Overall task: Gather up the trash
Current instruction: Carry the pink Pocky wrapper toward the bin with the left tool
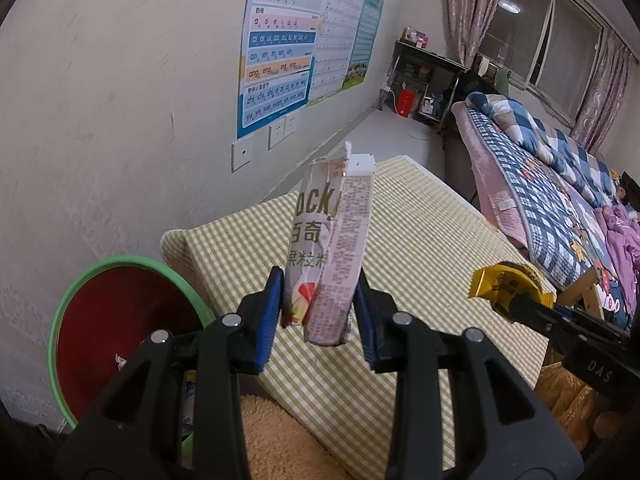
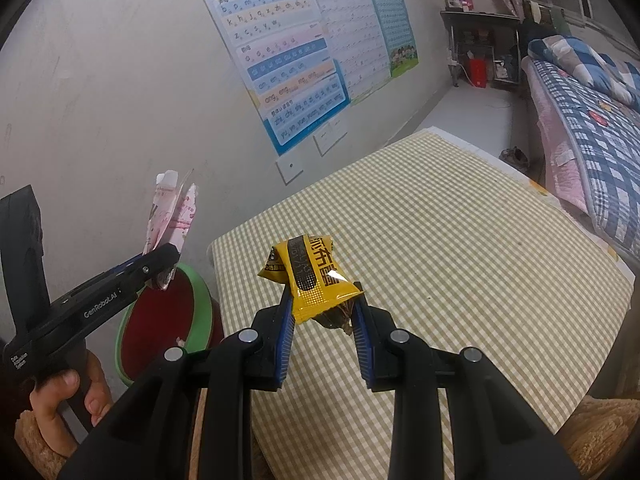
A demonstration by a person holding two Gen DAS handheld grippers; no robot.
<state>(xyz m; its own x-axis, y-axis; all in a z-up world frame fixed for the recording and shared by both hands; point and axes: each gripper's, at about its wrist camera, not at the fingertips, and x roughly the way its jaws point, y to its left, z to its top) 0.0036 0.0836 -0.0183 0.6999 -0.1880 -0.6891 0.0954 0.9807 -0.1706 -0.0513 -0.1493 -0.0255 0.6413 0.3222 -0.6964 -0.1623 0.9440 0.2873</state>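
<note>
Checked bench point(image 2: 440, 240): left gripper point(image 1: 320, 312) pinches pink wrapper point(image 1: 332, 248), right gripper point(image 2: 322, 316) yellow packet point(image 2: 310, 276); either could slip short of the bin point(image 1: 120, 320).

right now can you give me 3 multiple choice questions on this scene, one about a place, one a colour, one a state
1. Where is the green-rimmed bin?
A. on the checked table
B. on the floor beside the table, by the wall
C. on the bed

2. What colour is the wrapper in the right gripper?
A. yellow
B. pale pink
C. blue

3. What state is the left gripper in?
A. open and empty
B. shut on the pink wrapper
C. resting on the table

Answers:
1. B, the bin sits below the edge of the checked table, against the wall.
2. A, the yellow wrapper with dark print sits between the blue pads.
3. B, both blue pads press the sides of the pink wrapper, which is held above the table.
</note>
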